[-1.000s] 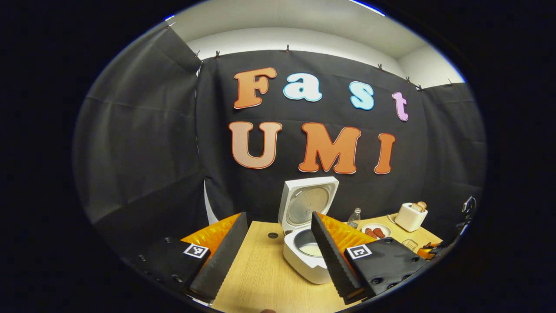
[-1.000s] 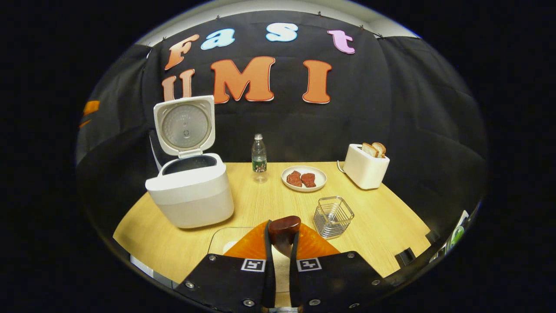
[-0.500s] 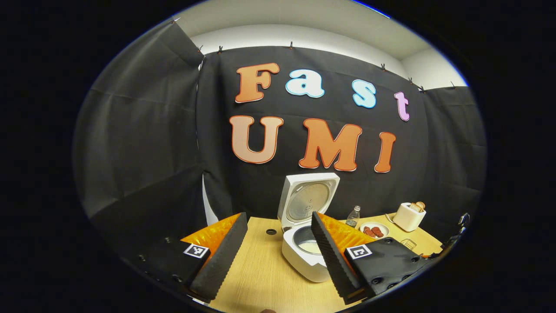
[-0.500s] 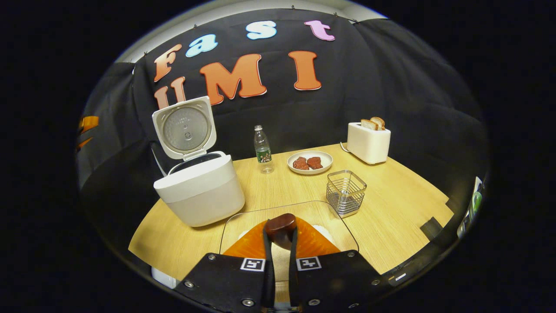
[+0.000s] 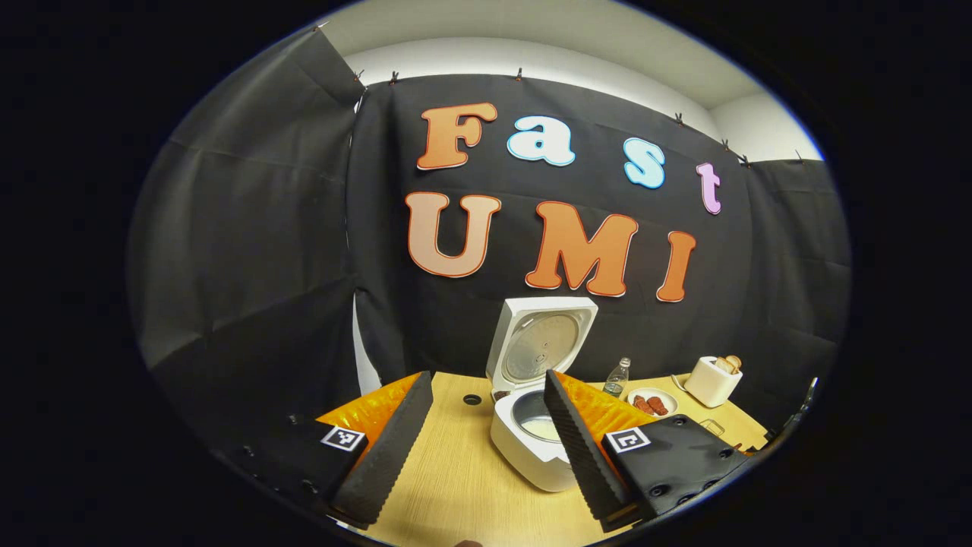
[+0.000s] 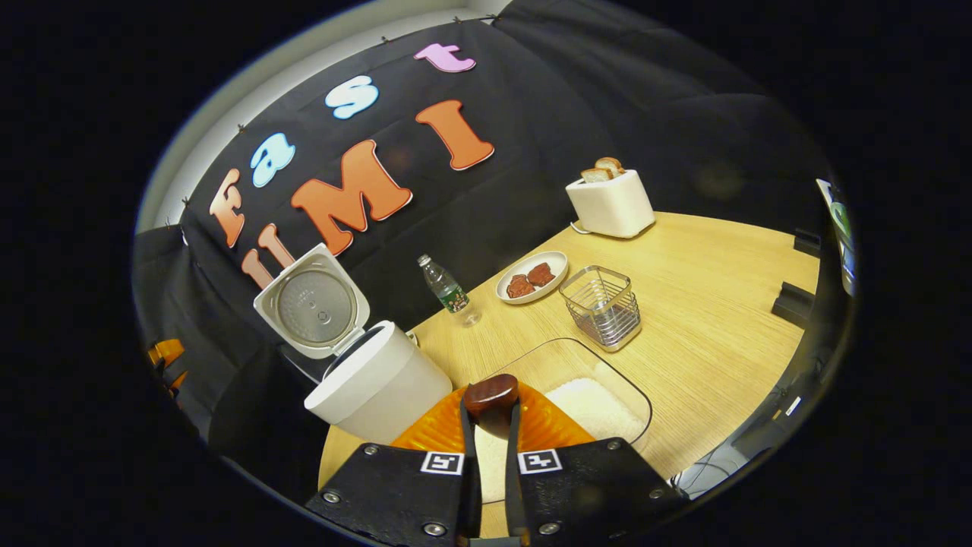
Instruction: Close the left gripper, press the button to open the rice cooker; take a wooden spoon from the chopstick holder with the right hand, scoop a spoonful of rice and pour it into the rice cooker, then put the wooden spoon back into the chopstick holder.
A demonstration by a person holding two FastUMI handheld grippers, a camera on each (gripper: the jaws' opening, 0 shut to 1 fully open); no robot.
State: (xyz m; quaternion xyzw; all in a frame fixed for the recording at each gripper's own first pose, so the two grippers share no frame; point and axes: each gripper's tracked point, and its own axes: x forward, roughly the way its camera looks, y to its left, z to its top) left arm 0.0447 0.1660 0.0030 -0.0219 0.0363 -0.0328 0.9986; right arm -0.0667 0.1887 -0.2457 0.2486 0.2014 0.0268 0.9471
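The white rice cooker point(image 5: 531, 448) stands open with its lid point(image 5: 541, 346) up, and something pale lies in its pot. My left gripper point(image 5: 486, 376) is open and hangs in front of the cooker, apart from it. My right gripper point(image 6: 490, 414) is shut on the dark brown end of the wooden spoon point(image 6: 492, 395); the rest of the spoon is hidden. Under it lies a clear glass dish point(image 6: 634, 391) holding white rice point(image 6: 592, 406). The wire chopstick holder point(image 6: 604, 304) stands beyond the dish, and the cooker point(image 6: 380, 384) to its left. This view is tilted.
On the wooden table point(image 6: 706, 304) stand a water bottle point(image 6: 444, 287), a plate with red pieces point(image 6: 531, 277) and a white toaster with bread point(image 6: 611, 201). The table's edge runs close on the right side of the right gripper view.
My right gripper has rolled and come over the glass dish with the spoon, so the rice now shows below it. The left gripper has drawn back slightly, still open.
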